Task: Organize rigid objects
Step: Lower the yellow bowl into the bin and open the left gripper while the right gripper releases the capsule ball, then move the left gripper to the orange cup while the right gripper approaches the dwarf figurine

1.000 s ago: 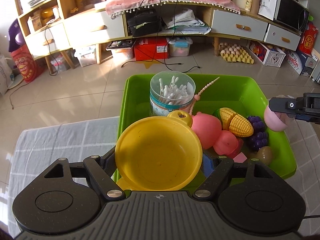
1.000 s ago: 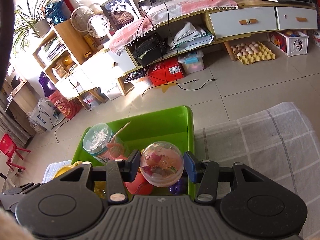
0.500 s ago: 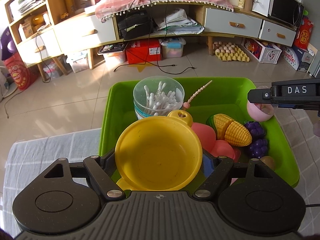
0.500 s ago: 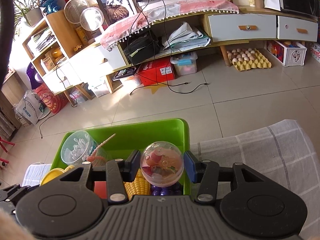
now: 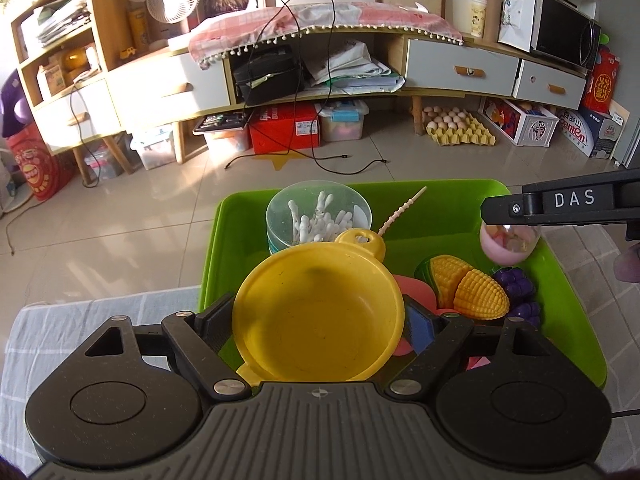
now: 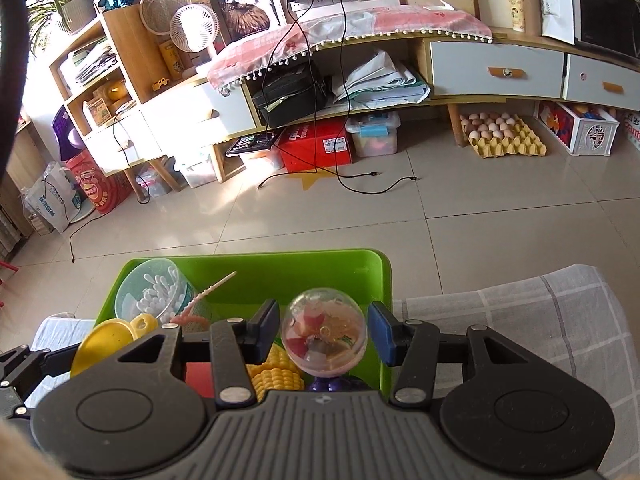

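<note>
My left gripper (image 5: 320, 320) is shut on a yellow toy pan (image 5: 318, 318) and holds it over the near left part of the green bin (image 5: 440, 196). My right gripper (image 6: 323, 334) has opened; its pads stand apart from a clear-and-pink capsule ball (image 6: 323, 330) that sits between them over the bin's right side. The ball also shows in the left wrist view (image 5: 510, 244) under the right gripper's finger. In the bin lie a cotton-swab jar (image 5: 318, 216), toy corn (image 5: 468, 290), purple grapes (image 5: 516, 292) and pink toys (image 5: 412, 292).
The bin sits on a grey checked cloth (image 6: 520, 320) on a table, at the table's far edge. Beyond it are tiled floor, a low cabinet with drawers, boxes and an egg tray (image 5: 460, 126).
Both grippers moved forward over the bin. The right gripper's jaws have spread, and the capsule ball is no longer gripped. The left gripper still holds the pan.
</note>
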### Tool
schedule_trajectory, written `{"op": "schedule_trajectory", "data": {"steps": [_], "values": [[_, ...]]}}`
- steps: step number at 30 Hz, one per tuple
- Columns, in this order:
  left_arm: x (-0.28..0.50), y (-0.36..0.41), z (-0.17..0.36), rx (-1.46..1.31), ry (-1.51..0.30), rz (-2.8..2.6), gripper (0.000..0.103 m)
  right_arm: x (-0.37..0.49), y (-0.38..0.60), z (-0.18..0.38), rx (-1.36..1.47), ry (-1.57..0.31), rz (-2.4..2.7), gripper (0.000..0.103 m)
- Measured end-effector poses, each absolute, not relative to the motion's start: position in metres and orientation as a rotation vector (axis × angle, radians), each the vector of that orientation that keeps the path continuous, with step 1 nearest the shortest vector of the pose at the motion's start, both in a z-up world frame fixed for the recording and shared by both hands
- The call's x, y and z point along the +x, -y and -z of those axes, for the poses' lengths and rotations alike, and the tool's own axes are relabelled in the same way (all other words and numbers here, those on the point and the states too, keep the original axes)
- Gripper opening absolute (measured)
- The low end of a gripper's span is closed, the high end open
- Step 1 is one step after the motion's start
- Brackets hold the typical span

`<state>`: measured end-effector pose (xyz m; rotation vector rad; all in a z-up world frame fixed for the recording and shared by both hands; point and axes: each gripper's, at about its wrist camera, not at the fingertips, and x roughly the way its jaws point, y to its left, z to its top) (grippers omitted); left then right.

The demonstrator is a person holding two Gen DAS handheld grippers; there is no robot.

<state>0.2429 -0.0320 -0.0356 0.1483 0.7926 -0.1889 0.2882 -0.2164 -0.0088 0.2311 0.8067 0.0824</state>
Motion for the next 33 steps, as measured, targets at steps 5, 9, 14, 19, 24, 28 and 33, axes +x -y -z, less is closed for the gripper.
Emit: {"op": "schedule_trajectory", "data": {"steps": [5,9,14,19,24,28,33], "values": [[0.237,0.031,0.033,0.150,-0.768,0.198,0.098,0.283,0.217,0.003,0.252,-0.794,-0.093,0.042],[0.232,0.031,0.029,0.143,-0.775,0.203,0.098,0.278,0.220,-0.004,0.271,-0.797,-0.098,0.042],[0.219,0.031,0.018,0.147,-0.768,0.219,0.099,0.264,0.221,-0.021,0.292,-0.795,-0.110,0.042],[0.200,0.028,0.005,0.144,-0.759,0.232,0.099,0.244,0.220,-0.042,0.313,-0.788,-0.134,0.043],[0.177,0.021,-0.002,0.149,-0.769,0.235,0.099,0.216,0.217,-0.056,0.309,-0.795,-0.167,0.050],[0.159,0.013,-0.006,0.143,-0.776,0.240,0.099,0.189,0.213,-0.061,0.301,-0.822,-0.201,0.054],[0.135,0.001,-0.003,0.133,-0.791,0.244,0.099,0.156,0.205,-0.055,0.270,-0.861,-0.239,0.057]]}}
